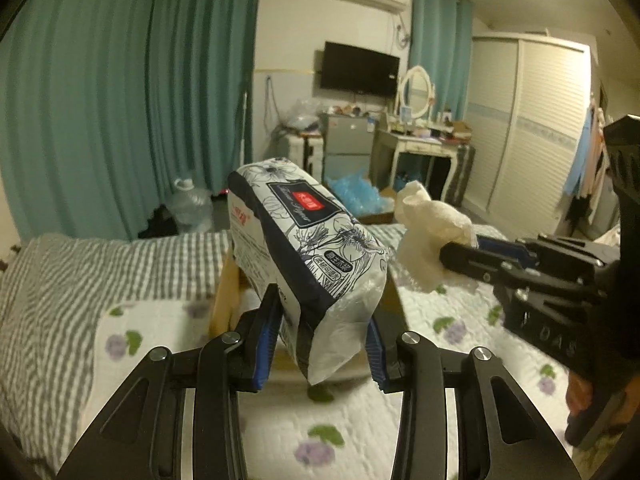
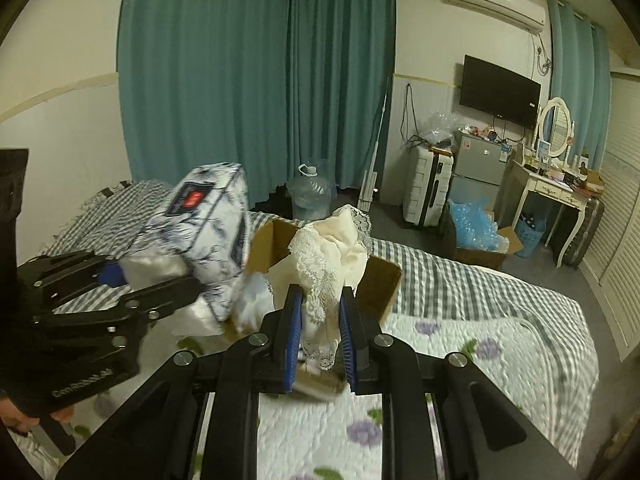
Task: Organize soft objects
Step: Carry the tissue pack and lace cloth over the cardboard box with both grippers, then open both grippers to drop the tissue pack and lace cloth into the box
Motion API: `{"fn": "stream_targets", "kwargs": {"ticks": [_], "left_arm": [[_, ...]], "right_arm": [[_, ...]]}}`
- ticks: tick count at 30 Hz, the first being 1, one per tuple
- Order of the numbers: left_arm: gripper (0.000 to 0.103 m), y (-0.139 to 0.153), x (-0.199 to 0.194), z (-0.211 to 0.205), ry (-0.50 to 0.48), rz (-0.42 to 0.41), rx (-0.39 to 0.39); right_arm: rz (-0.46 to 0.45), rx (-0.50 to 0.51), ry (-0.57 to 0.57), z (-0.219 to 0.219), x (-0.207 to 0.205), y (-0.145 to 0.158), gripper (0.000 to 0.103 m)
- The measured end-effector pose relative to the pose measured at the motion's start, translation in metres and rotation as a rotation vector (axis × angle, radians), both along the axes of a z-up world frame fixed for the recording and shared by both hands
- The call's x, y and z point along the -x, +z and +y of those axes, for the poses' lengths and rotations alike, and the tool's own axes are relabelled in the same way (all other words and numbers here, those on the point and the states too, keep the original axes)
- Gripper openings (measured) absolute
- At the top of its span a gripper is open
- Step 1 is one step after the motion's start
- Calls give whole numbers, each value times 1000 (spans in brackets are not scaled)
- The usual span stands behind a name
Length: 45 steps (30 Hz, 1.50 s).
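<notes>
With the left gripper clamped on a tissue pack and the right gripper clamped on a lace cloth, both items hung over the box at 12 o'clock, seemingly not yet sorted.
</notes>
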State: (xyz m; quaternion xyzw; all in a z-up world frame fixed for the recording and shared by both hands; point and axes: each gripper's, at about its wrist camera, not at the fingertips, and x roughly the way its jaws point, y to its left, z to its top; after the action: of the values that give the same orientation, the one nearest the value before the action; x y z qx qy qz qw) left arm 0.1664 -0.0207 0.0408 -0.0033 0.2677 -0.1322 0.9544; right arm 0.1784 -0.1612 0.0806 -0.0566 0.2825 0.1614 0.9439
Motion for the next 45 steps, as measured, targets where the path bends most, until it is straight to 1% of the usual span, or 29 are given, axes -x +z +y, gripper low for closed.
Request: {"fn": "stream_targets", "kwargs": {"ticks": [3, 7, 10, 11, 13, 15, 16, 17, 18, 20, 23, 24, 25, 27, 28, 29, 30, 31, 32, 33, 35, 36, 37, 38, 40, 41, 43, 45], "left_arm": [[41, -15, -32, 0, -12, 9, -12], [42, -43, -67, -7, -65, 27, -90], [43, -59, -77, -13, -91, 42, -129], [46, -63, -79, -15, -93, 43, -142], [46, -70, -83, -18, -83, 35, -166], [54, -70, -82, -17, -55, 11, -168], [58, -69, -82, -15, -40, 3, -165], [65, -67, -81, -14, -27, 0, -163], [67, -64, -79, -13, -18, -7, -162], [67, -57, -77, -7, 0, -23, -164], [67, -39, -70, 3, 31, -33, -147], [67, -28, -63, 7, 42, -42, -135], [67, -20, -60, 9, 51, -53, -132], [67, 6, -40, 12, 61, -99, -131], [67, 16, -32, 13, 63, -119, -132], [70, 31, -18, 14, 65, -148, -130], [80, 46, -4, 16, 67, -177, -125], [85, 59, 7, 18, 70, -201, -118], [90, 71, 20, 19, 73, -231, -109], [90, 86, 35, 21, 75, -267, -98], [91, 114, 70, 26, 72, -342, -70], [97, 127, 86, 29, 65, -369, -58], [102, 135, 96, 31, 59, -384, -50], [103, 142, 109, 32, 55, -401, -46], [103, 155, 138, 35, 61, -450, -55], [103, 158, 148, 37, 58, -471, -58], [103, 161, 171, 40, 53, -507, -73], [103, 160, 188, 40, 62, -533, -89]], "right_arm": [[17, 5, -6, 8, -32, -17, 17], [67, -2, -25, 13, -78, -51, 17], [107, -11, -36, 11, -99, -71, 17], [114, -15, -41, 9, -103, -76, 17], [134, -42, -50, 4, -112, -85, 18], [145, -68, -70, -1, -118, -91, 29], [146, -77, -76, -4, -119, -91, 43], [142, -82, -78, -6, -119, -91, 51], [134, -85, -82, -7, -117, -89, 52], [119, -81, -93, -8, -113, -81, 52], [91, -87, -118, -14, -100, -58, 52], [81, -91, -125, -15, -93, -47, 52], [63, -92, -135, -19, -83, -32, 53], [30, -87, -147, -23, -67, -7, 56], [4, -82, -156, -26, -55, 10, 58], [-19, -79, -162, -28, -43, 25, 59], [-47, -76, -169, -30, -27, 45, 59], [-67, -76, -173, -32, -15, 58, 60], [-88, -75, -176, -32, -2, 73, 64], [-120, -73, -180, -34, 17, 92, 66], [-171, -71, -185, -36, 44, 120, 76], [-201, -69, -187, -37, 62, 135, 78], [-224, -68, -189, -37, 78, 146, 84], [-239, -72, -189, -37, 93, 156, 92], [-260, -105, -180, -38, 120, 174, 101], [-281, -118, -178, -39, 135, 180, 103], [-315, -119, -177, -38, 162, 190, 103], [-341, -113, -180, -38, 183, 194, 103]]}}
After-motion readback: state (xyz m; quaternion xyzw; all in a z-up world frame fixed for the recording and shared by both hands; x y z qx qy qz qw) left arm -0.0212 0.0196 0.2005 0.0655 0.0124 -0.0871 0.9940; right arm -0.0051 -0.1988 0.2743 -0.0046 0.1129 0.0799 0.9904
